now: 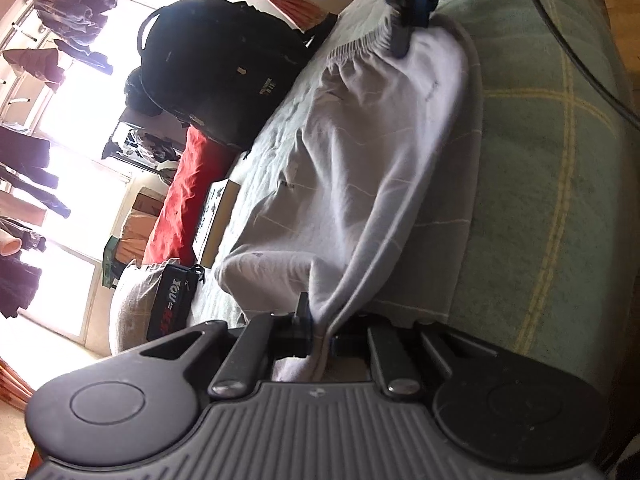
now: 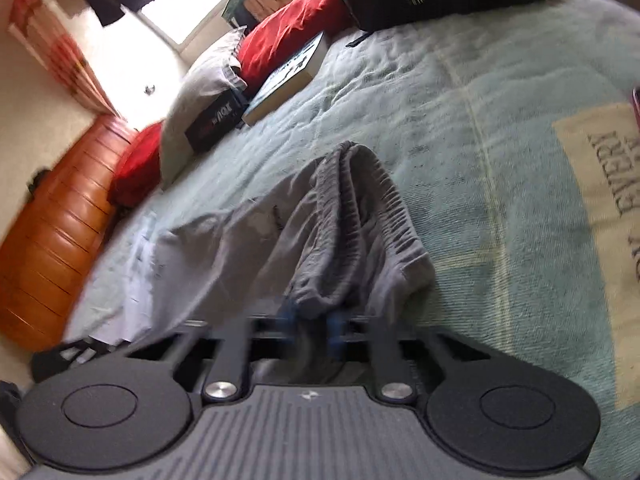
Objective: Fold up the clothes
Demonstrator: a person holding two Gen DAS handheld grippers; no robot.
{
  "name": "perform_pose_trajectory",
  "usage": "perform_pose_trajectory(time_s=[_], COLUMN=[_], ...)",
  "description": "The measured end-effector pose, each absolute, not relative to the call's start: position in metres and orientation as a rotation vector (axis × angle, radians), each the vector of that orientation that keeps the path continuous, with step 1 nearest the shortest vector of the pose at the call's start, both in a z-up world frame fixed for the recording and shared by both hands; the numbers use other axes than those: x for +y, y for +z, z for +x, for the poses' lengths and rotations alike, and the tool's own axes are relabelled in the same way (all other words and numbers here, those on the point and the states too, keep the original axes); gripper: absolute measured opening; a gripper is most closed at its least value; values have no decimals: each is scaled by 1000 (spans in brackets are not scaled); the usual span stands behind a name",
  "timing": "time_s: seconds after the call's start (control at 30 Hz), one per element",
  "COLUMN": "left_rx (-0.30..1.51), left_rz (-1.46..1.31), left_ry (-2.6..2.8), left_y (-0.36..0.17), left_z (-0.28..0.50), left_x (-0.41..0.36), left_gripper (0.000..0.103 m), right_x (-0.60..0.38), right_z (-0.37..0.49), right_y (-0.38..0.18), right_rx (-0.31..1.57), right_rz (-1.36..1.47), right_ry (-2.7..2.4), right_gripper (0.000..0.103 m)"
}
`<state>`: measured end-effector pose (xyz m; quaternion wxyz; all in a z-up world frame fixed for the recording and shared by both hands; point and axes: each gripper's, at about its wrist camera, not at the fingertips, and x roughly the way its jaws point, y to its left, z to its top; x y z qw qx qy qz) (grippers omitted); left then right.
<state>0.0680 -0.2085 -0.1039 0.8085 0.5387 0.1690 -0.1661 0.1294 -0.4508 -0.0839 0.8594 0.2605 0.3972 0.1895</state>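
Tongs of the left hand (image 1: 320, 338) pinched one end of the grey trousers (image 1: 360, 168) in the left wrist view; the cloth hung from them in a sagging sheet over the bed (image 1: 540, 184). At the far end, the right tongs (image 1: 408, 20) gripped the gathered waistband (image 1: 360, 46). The trousers draped freely between the two holds, which suggested a light, limp fabric unable to keep any shape unsupported.

Right wrist view: the right tongs (image 2: 312, 330) were pressed together on the bunched waistband (image 2: 360, 216), its ribbed elastic puckered into thick ridges. The remaining cloth trailed leftward onto the bed (image 2: 480, 140). Judged from these folds, the elastic band gave the firmest hold, thin cloth elsewhere being likelier to slip. Motion blur obscured finer detail.
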Motion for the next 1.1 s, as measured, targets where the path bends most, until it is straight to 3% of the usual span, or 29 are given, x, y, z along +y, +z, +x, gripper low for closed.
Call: perform_pose_trajectory(time_s=[0.3,0.8,0.9,1.0,1.07,1.1], left_rx=[338,401,403,451,494,517], left_rz=[1172,1161,1138,1052,976,932], left_ry=[-404,-495,-482,-488,-493,-493], left_y=[-97,-105,-103,-91,-80,-74], left_z=[58,50,48,48,48,48], left_x=[-220,-223,-220,-207,-195,-187], left_gripper=[3,4,11,14,18,21], right_x=[-472,-470,-468,-467,-466,-466], right_z=[121,116,109,93,82,76], right_y=[-44,-65,-65,-55,-46,-42], right_rx=[722,765,760,724,694,677], right_rz=[411,341,313,250,201,176], right_ry=[343,284,262,215,178,162], right_gripper=[14,14,15,28,45,45])
